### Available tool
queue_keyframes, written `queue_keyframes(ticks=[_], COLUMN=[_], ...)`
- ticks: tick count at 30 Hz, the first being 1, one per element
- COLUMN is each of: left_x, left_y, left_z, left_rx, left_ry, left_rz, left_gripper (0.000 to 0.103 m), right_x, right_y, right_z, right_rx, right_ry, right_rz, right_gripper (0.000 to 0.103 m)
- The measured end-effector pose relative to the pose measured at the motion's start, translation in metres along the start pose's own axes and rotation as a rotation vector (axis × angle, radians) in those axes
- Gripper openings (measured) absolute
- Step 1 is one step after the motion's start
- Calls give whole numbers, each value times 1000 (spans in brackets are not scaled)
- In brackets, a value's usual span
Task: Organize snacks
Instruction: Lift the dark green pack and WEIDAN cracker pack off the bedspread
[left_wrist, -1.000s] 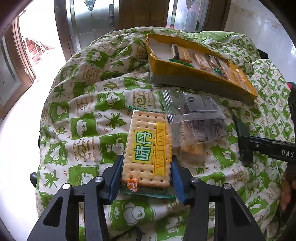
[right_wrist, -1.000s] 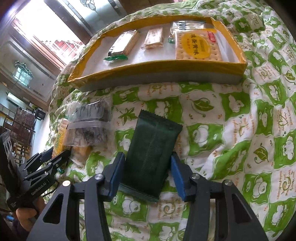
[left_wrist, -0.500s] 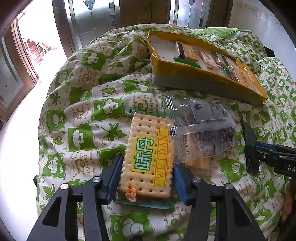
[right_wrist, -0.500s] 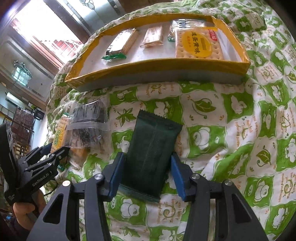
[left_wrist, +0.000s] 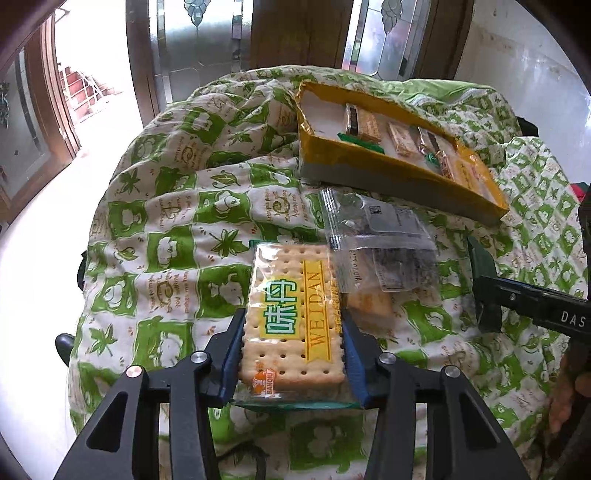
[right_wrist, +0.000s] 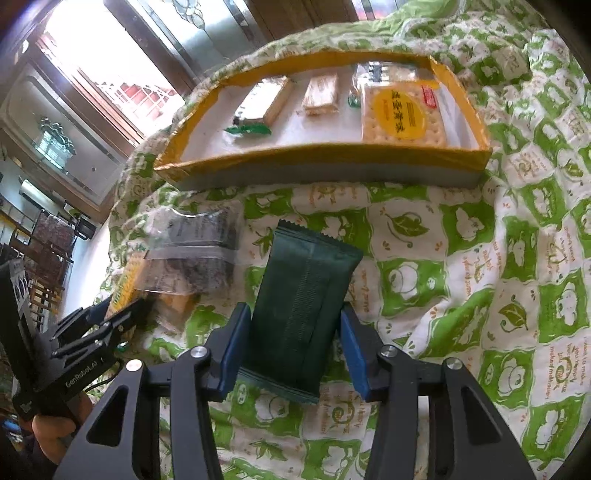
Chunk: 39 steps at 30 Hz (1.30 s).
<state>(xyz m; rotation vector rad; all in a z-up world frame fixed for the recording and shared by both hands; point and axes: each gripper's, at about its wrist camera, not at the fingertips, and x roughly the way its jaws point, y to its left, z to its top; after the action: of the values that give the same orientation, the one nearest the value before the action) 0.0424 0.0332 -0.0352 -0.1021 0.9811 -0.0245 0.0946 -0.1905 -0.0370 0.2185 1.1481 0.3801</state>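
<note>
My left gripper (left_wrist: 293, 354) is shut on a Weidan cracker pack (left_wrist: 291, 317) and holds it just above the green-and-white cloth. My right gripper (right_wrist: 291, 350) is shut on a dark green snack bar (right_wrist: 301, 302). A yellow-rimmed tray (left_wrist: 388, 173) lies beyond, also in the right wrist view (right_wrist: 332, 157); it holds several wrapped snacks and a yellow-label cracker pack (right_wrist: 400, 116). A clear bag of dark snacks (left_wrist: 384, 247) lies between the grippers, over a small cracker pack (left_wrist: 369, 306). The right gripper also shows at the left wrist view's right edge (left_wrist: 487, 299).
The patterned cloth (left_wrist: 177, 236) drapes a rounded surface that drops off at the left to a white floor. Glass doors and a wooden frame stand behind. The left gripper and the hand holding it show at the left in the right wrist view (right_wrist: 92, 347).
Both grippers have risen and pulled back a little with their packs still held; the tray and the clear bag sit further away in both views.
</note>
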Motion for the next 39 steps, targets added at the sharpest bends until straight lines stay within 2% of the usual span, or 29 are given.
queue_keyframes(ticks=[21, 39], left_x=[-32, -51], left_y=[3, -13], left_z=[-2, 8], left_rx=[-16, 9], left_ry=[-52, -81], left_rz=[8, -36], left_gripper=[50, 50], right_x=[-13, -24], right_y=[-1, 4], right_z=[-2, -6], right_rx=[-4, -6], right_ry=[-26, -48], right_rz=[19, 31], right_gripper=[48, 48])
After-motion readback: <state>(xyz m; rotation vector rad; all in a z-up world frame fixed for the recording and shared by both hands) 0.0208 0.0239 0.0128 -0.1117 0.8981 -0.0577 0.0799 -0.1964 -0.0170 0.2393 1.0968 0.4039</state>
